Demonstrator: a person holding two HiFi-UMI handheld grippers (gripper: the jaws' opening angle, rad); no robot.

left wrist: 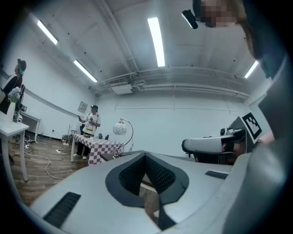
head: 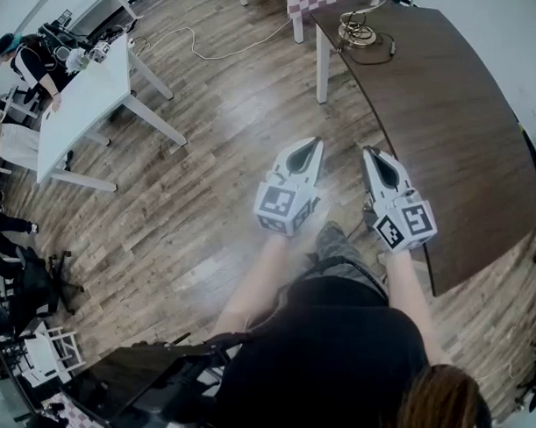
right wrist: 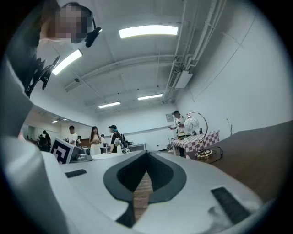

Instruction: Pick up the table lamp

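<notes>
Lamp (head: 358, 28) stands at the tabletop (head: 458, 123) far end, top of frame; my right tongs (head: 370, 152) are nearer than left tongs (head: 315, 144), both closed, empty.

Honestly, nothing here is actually readable. The closest thing to print is the left marker (head: 276, 201) on the left hand-held gripper (head: 312, 147) and the right marker (head: 403, 223) on the right hand-held gripper (head: 369, 154), and those are just black-and-white block patterns with no letters or numbers. There's a small framed notice (left wrist: 82, 107) on the far wall (left wrist: 183, 125), but it's way too tiny to make out.
</notes>
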